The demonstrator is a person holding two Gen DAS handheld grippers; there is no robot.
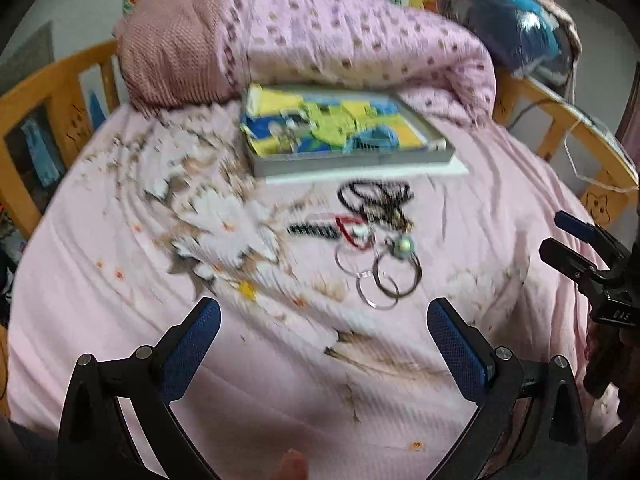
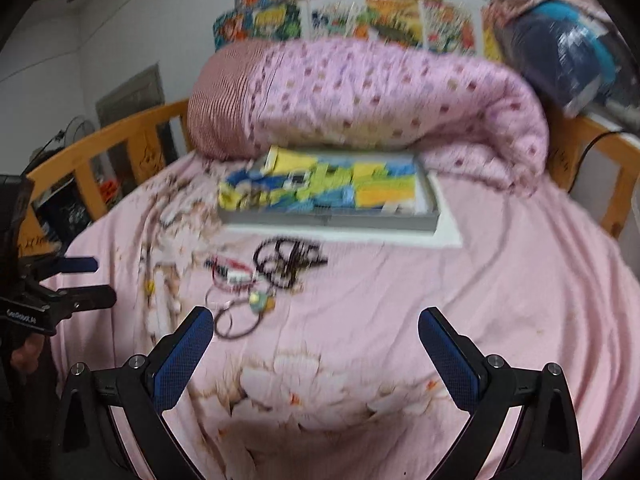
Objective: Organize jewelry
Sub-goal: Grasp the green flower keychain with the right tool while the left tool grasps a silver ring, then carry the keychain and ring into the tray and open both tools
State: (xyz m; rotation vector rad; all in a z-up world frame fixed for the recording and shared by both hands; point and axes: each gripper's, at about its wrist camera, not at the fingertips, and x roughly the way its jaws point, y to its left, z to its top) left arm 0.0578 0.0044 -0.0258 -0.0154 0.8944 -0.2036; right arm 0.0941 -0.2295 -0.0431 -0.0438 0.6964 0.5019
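Observation:
A heap of jewelry lies on the pink bedsheet: a black bead necklace (image 1: 374, 196), a red cord piece (image 1: 352, 232), a pearl-like ring (image 1: 404, 245) and thin metal bangles (image 1: 396, 276). The heap also shows in the right wrist view (image 2: 272, 276). Behind it sits a grey tray (image 1: 360, 158) with colourful compartments, also in the right wrist view (image 2: 332, 218). My left gripper (image 1: 324, 328) is open and empty, short of the heap. My right gripper (image 2: 316, 338) is open and empty, to the right of the heap.
A rolled pink quilt (image 1: 340, 36) lies behind the tray. A wooden bed rail (image 1: 52, 92) runs around the bed. A dark blue bag (image 1: 524, 28) sits at the back right. The right gripper shows at the left view's right edge (image 1: 588, 256).

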